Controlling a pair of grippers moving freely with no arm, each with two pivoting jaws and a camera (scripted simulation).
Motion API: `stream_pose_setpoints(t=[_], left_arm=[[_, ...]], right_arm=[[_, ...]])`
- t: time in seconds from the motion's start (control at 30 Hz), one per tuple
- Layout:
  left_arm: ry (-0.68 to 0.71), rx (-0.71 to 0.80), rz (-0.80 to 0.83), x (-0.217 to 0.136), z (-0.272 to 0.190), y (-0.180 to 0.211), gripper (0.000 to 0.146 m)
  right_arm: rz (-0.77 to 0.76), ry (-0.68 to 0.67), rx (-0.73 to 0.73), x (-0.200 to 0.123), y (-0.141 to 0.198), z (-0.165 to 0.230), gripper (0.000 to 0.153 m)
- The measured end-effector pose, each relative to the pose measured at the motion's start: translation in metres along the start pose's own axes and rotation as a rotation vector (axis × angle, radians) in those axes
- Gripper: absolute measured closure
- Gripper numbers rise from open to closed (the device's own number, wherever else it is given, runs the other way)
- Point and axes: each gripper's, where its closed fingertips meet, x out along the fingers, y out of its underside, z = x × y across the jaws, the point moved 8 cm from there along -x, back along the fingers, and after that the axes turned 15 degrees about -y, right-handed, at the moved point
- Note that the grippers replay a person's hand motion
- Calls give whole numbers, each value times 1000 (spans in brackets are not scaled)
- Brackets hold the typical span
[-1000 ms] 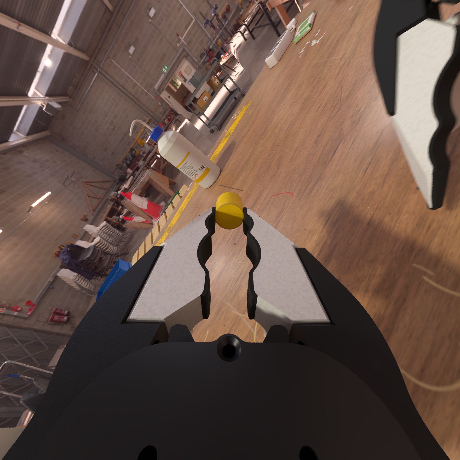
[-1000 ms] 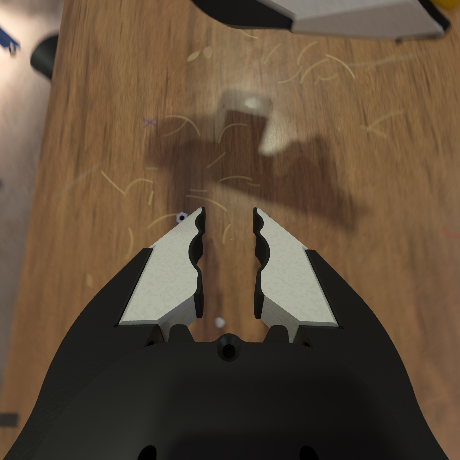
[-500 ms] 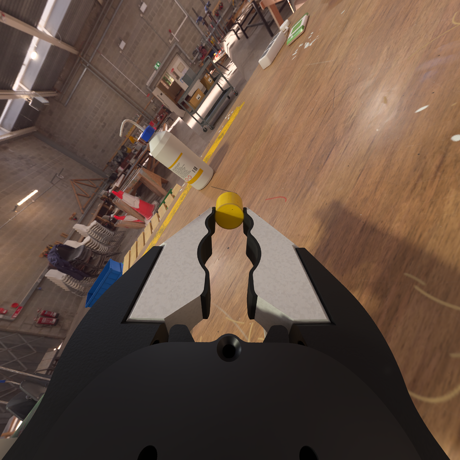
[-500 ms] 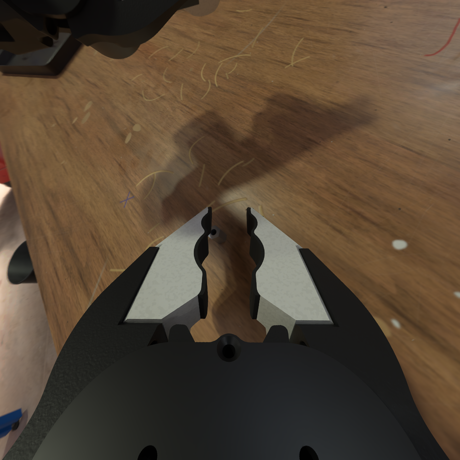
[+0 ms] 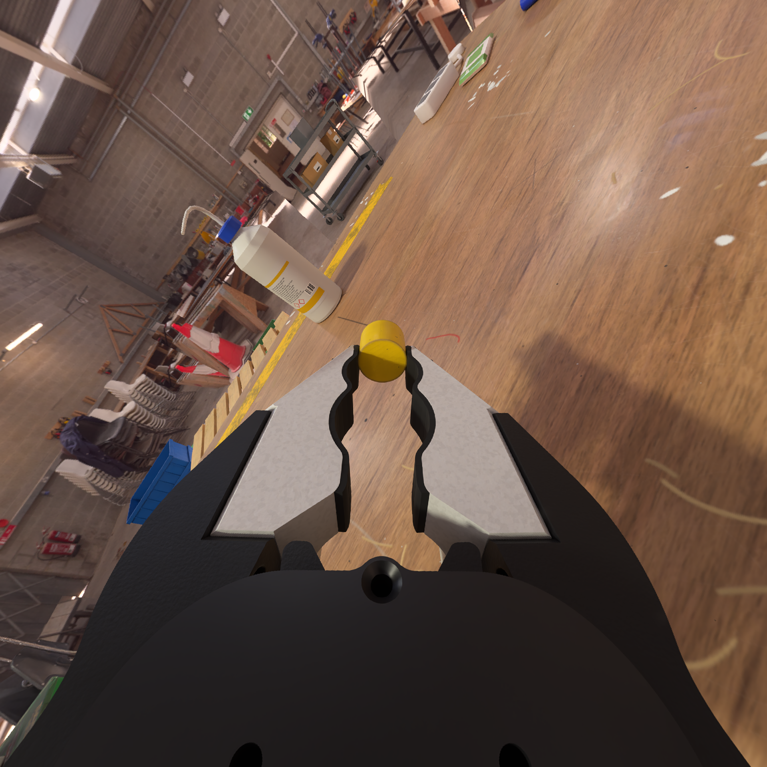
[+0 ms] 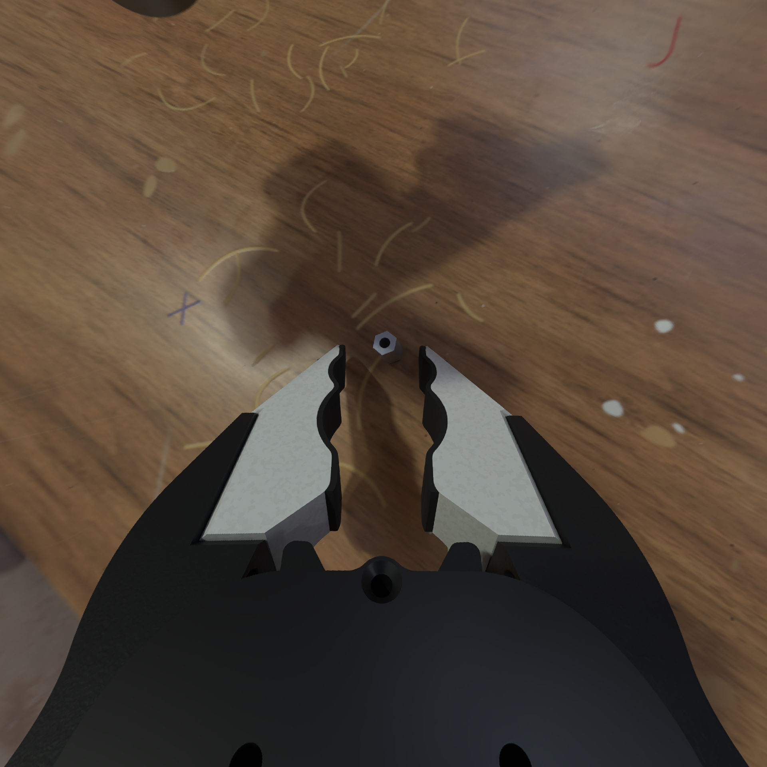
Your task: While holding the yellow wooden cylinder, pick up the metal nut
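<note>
My left gripper (image 5: 382,360) is shut on the yellow wooden cylinder (image 5: 382,352), pinched between its fingertips and held above the wooden table (image 5: 581,290). In the right wrist view my right gripper (image 6: 381,357) is open over the table (image 6: 539,249). The small grey metal nut (image 6: 387,347) lies on the wood right at the gap between its fingertips, slightly nearer the right one, touching neither. The right gripper does not show in the left wrist view.
A white bottle (image 5: 286,274) with a blue cap stands near the table edge, just beyond the cylinder. A white block (image 5: 436,93) and a green box (image 5: 477,60) lie far off. The table's near edge (image 6: 50,552) runs at lower left of the right wrist view.
My right gripper has shifted so the nut now lies centred at its fingertips, not against the left finger, and its fingers stand wider apart. The left gripper keeps hold of the cylinder, drifting slightly.
</note>
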Motion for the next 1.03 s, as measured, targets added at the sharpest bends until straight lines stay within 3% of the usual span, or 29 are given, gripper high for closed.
stream_pose_setpoints(t=[0.07, 0.13, 0.27, 0.37, 0.53, 0.67, 0.8, 0.93, 1.03], left_arm=[[0, -1, 0, -1, 0, 0, 125], [0, -3, -1, -2, 1, 0, 125], [-1, -5, -1, -2, 1, 0, 125], [8, 15, -4, -2, 0, 0, 125], [12, 97, -7, -2, -4, 0, 125], [32, 185, -7, -1, -11, 1, 125], [36, 276, -10, -1, -21, 0, 125], [10, 416, -42, -3, -28, -5, 125], [-2, 473, -69, -5, -34, -8, 125]], right_arm=[[-2, 47, -36, 2, -1, -2, 123], [-14, 30, -40, 4, -2, -6, 142], [19, -90, -40, 0, -5, -14, 142], [20, -91, -111, -14, -16, -30, 142], [100, 47, -340, -67, -54, -66, 142], [189, 163, -525, -121, -90, -72, 142], [122, 271, -632, -155, -132, -68, 142], [194, 363, -754, -129, -155, -81, 142], [366, 249, -808, -89, -149, -96, 142]])
